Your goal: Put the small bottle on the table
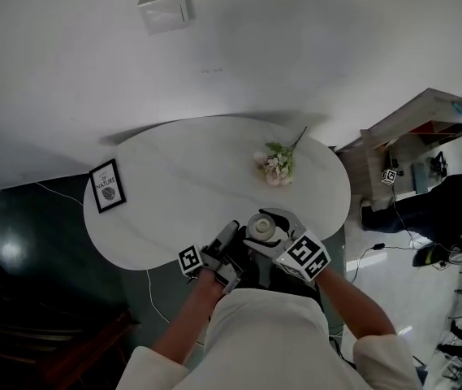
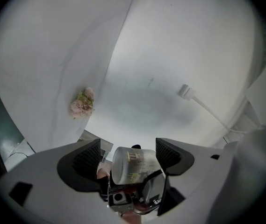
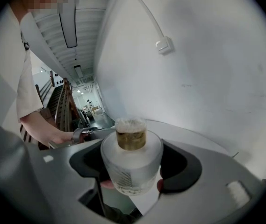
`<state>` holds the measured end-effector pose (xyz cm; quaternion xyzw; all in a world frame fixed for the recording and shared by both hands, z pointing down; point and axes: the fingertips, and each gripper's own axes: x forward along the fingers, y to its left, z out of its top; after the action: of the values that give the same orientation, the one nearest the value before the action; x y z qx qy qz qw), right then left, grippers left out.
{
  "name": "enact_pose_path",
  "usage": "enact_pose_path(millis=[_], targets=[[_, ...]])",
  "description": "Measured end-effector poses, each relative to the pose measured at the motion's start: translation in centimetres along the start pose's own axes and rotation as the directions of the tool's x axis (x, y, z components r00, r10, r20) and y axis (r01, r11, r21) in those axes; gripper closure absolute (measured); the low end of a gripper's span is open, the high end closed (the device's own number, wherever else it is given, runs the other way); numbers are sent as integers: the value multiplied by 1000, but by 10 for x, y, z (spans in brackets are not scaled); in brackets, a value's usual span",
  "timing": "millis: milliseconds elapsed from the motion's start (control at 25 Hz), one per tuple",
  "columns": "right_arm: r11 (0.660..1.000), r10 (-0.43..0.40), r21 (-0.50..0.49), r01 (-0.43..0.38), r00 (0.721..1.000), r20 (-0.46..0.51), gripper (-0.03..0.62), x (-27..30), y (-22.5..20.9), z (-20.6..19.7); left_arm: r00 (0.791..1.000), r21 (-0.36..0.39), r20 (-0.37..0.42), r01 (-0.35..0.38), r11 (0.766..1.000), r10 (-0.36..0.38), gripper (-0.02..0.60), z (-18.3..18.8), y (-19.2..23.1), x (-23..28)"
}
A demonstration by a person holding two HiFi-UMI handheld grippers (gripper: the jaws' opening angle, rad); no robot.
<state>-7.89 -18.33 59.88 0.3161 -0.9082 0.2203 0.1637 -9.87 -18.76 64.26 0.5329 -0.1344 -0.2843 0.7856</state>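
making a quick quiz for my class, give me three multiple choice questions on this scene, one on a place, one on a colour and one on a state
1. Where is the framed picture?
A. at the left edge of the table
B. right beside the flowers
C. in the middle of the table

2. What colour is the table top?
A. black
B. white
C. red

3. What is the right gripper doing?
A. open and empty
B. shut on the flowers
C. shut on the small bottle

Answers:
1 A: in the head view the framed picture sits at the table's left rim, well apart from the flowers.
2 B: the head view shows a plain white top.
3 C: in the right gripper view both pads press against the sides of the small bottle.
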Motion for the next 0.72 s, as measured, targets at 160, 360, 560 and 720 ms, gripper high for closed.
enact_pose_path(millis=[160, 360, 560, 720], targets=[[999, -21, 25, 22, 1000, -22, 247, 20, -21, -12, 999, 4, -13, -42, 999, 42, 225, 14, 10, -4], [998, -36, 55, 38, 999, -41, 247, 47, -51, -34, 997, -10, 13, -77, 997, 77, 225, 28, 25, -5], [997, -47, 55, 52, 994, -100, 247, 69, -85, -70, 992, -21, 76, -98, 995, 99, 225, 42, 43, -8], [996, -52, 62, 61, 990, -134, 247, 83, -104, -96, 984, -5, 133, -121, 993, 120, 225, 51, 53, -13]])
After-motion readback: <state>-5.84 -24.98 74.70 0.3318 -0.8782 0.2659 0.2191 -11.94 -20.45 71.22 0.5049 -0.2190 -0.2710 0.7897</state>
